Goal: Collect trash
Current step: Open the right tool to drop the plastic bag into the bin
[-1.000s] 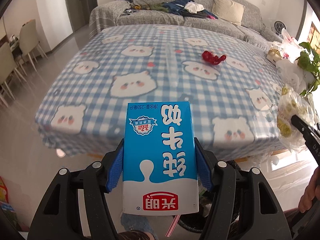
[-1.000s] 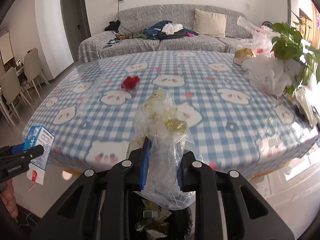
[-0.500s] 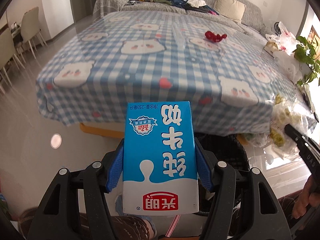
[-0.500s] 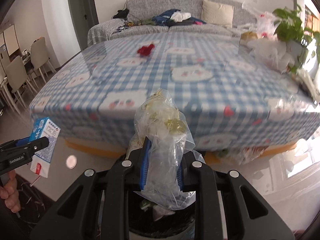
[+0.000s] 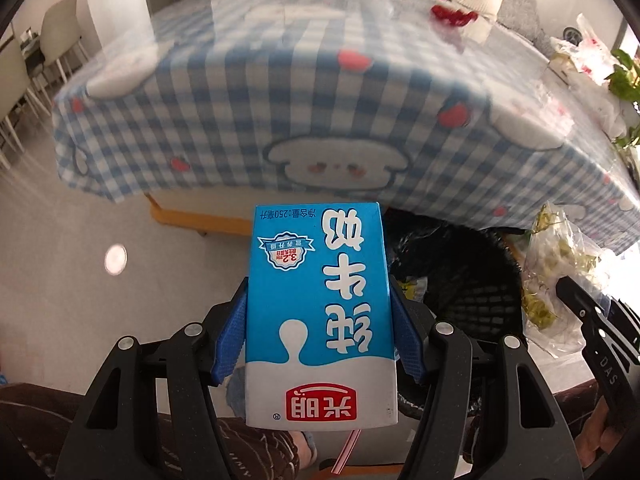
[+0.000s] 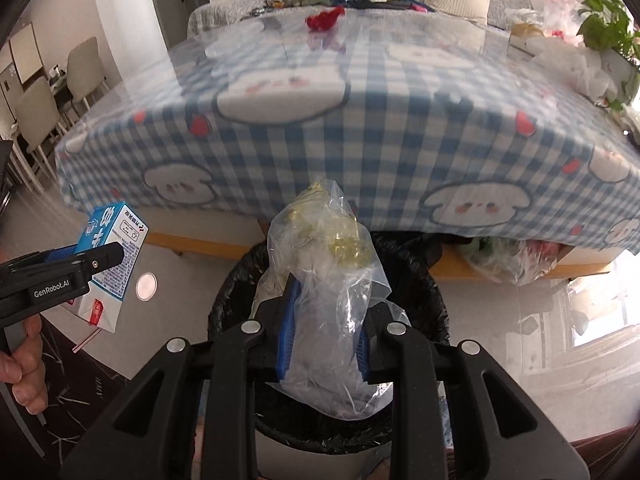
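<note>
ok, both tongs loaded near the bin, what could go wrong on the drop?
1. The milk carton in the left tongs hangs left of the trash bin, over floor; releasing now probably misses.
2. The clear plastic bag in the right tongs is limp; it may cling to the pads on release.

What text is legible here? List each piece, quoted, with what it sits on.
"光明", upside down, red panel of the milk carton.
"纯牛奶", upside down, carton front.
"净含量:250毫升", upside down, carton front, far edge.
"3.2", carton badge; the badge's small characters are too small to read.
"GenRobot.AI", left gripper.
"DAS", right gripper; the rest is cut off.
Carton side-panel print: too small.
</note>
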`<action>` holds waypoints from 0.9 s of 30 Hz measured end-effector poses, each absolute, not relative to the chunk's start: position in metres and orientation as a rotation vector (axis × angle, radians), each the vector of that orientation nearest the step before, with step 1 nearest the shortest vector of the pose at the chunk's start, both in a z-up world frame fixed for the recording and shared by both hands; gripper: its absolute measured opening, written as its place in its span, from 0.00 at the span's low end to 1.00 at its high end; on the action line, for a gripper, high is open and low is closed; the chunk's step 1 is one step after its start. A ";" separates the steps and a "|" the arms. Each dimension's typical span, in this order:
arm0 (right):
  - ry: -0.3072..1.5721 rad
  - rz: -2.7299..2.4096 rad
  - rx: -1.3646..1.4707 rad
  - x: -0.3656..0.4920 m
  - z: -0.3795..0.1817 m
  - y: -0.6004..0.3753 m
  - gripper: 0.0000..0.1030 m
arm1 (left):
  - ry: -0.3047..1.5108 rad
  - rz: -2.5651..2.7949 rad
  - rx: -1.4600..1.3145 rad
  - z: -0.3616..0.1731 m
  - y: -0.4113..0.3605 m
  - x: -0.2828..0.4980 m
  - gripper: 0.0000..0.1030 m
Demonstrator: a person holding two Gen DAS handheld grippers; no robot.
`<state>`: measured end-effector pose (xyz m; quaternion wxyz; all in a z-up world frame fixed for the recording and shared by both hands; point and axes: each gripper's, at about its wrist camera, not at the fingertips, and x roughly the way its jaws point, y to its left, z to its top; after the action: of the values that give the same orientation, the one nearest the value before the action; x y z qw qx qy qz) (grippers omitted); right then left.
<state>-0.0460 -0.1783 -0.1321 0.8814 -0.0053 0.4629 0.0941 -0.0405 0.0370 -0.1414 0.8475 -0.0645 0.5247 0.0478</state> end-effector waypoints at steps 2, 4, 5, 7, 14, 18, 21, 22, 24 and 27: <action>0.980 0.188 -0.009 -0.043 -0.140 -0.178 0.23 | 1.128 0.106 -0.136 -0.152 0.038 -0.039 0.60; 0.988 0.187 -0.011 -0.040 -0.147 -0.176 0.24 | 1.136 0.110 -0.128 -0.157 0.038 -0.038 0.60; 0.993 0.189 -0.018 -0.039 -0.149 -0.174 0.24 | 1.138 0.111 -0.124 -0.159 0.038 -0.038 0.60; 1.000 0.198 -0.027 -0.037 -0.153 -0.169 0.26 | 1.137 0.110 -0.118 -0.160 0.037 -0.038 0.60; 0.969 0.222 -0.084 -0.038 -0.158 -0.150 0.68 | 1.136 0.108 -0.116 -0.162 0.037 -0.038 0.60; 0.963 0.207 -0.085 -0.037 -0.158 -0.153 0.80 | 1.139 0.105 -0.108 -0.164 0.031 -0.037 0.60; 0.957 0.172 -0.066 -0.035 -0.159 -0.162 0.87 | 1.143 0.096 -0.114 -0.165 0.025 -0.036 0.60; 0.960 0.162 -0.060 -0.034 -0.160 -0.165 0.90 | 1.143 0.093 -0.117 -0.165 0.023 -0.035 0.60; 0.970 0.137 -0.032 -0.031 -0.161 -0.176 0.91 | 1.141 0.090 -0.118 -0.166 0.019 -0.034 0.61; 0.976 0.098 -0.004 -0.029 -0.162 -0.191 0.92 | 1.141 0.083 -0.117 -0.168 0.013 -0.031 0.61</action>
<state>-0.0289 -0.1909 -0.1623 0.8820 -0.0021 0.4688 0.0471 -0.0314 0.0128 -0.1682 0.8392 -0.0553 0.5396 0.0391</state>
